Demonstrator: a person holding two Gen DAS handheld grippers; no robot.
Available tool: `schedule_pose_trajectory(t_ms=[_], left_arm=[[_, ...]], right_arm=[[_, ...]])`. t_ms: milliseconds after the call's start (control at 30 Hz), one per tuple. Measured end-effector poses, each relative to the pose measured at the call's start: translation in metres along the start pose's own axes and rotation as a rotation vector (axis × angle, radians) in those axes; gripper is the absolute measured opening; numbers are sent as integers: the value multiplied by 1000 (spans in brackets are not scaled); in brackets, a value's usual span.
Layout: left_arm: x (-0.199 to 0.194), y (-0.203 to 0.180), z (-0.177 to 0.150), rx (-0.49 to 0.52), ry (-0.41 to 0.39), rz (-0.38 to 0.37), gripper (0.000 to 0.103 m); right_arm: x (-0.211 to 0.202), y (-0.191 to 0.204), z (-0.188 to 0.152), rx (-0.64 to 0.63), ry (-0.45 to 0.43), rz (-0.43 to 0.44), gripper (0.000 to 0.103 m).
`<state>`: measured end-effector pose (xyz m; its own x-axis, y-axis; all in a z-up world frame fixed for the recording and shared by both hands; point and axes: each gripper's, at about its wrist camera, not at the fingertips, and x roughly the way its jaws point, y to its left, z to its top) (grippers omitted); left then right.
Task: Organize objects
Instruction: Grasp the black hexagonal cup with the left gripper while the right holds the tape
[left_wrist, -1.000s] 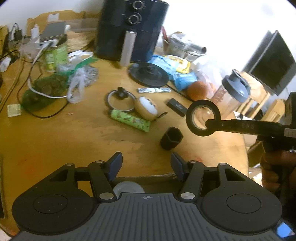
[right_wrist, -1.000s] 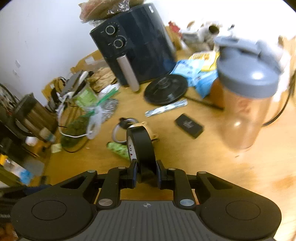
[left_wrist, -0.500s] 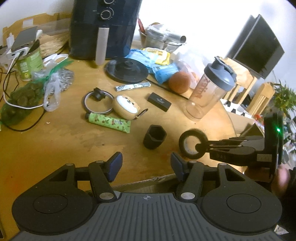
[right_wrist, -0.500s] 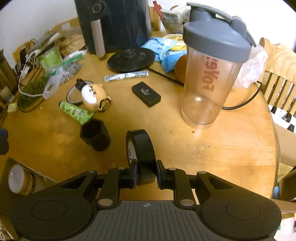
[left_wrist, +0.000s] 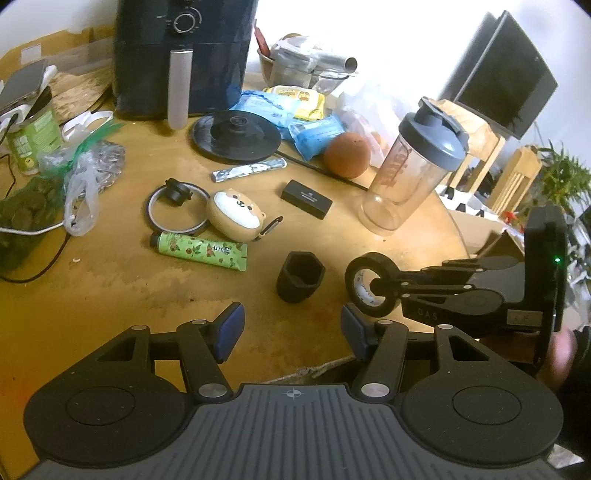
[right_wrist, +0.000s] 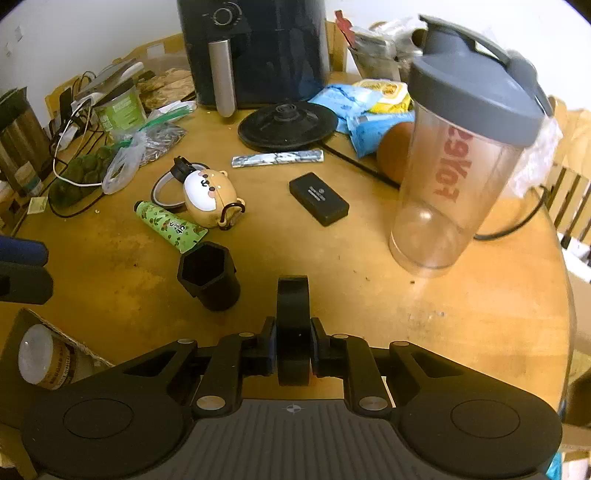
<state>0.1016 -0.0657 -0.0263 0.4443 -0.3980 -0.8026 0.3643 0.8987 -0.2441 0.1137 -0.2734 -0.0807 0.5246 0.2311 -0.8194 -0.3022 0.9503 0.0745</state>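
My left gripper (left_wrist: 291, 328) sits at lower centre of the left wrist view with jaws wide apart and nothing between them; I judge it is kept free to take the next item. Lower left of the right wrist view: a cardboard box (right_wrist: 22, 325) below the table edge, with a lidded jar (right_wrist: 44, 356) in it; probably the collection bin, though I cannot confirm that. Centre left: green tube (right_wrist: 168, 225), bear-face case (right_wrist: 208, 197) and black hexagonal cup (right_wrist: 208, 275) lie near one another on the table (right_wrist: 461, 325); the cup's visible interior is dark and looks empty. Centre: my right gripper (right_wrist: 293, 349) has its jaws clamped on the flat sides of the black tape roll (right_wrist: 293, 325), held on edge so the faces give parallel grip surfaces; the roll is low over the near table edge, just right of the cup; whether it touches the wood I cannot tell. Right: shaker bottle (right_wrist: 458, 177), lid on, clear body empty; small black box (right_wrist: 319, 199) to its left.
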Motion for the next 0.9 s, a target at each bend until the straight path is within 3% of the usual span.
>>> schedule_pose_trajectory(t_ms=[233, 667, 900], left_arm=[[18, -6, 8, 56, 9, 18, 57], [66, -20, 18, 259, 2, 30, 57], [93, -28, 22, 350, 37, 30, 57]], right_arm=[[-11, -5, 3, 35, -24, -5, 20], [-49, -24, -3, 153, -69, -33, 20], [-64, -29, -9, 195, -86, -48, 20]])
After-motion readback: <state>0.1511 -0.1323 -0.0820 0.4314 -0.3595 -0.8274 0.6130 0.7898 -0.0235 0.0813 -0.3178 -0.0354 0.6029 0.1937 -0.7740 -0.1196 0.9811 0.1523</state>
